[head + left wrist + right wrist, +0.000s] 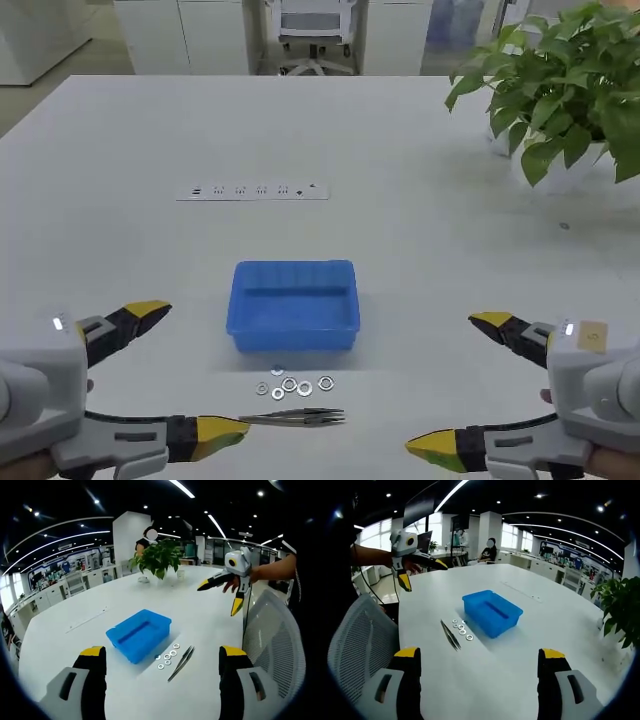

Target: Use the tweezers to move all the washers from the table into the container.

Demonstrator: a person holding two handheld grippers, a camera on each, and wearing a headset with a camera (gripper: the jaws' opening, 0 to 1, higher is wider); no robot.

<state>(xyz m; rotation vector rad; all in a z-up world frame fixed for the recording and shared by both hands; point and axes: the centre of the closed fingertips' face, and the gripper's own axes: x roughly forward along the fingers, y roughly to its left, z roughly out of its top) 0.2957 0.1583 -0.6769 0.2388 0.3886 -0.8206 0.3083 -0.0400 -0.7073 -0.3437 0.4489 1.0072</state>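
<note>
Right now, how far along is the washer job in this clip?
Nothing looks done: the blue container looks empty. Nothing is in hand: the left gripper and right gripper are open and empty, with the tweezers lying on the table. Left: pick up the tweezers and move all the washers, clustered on the table between tweezers and container.

Head view looks down; opposing gripper views share the container (pixel 139 635).
</note>
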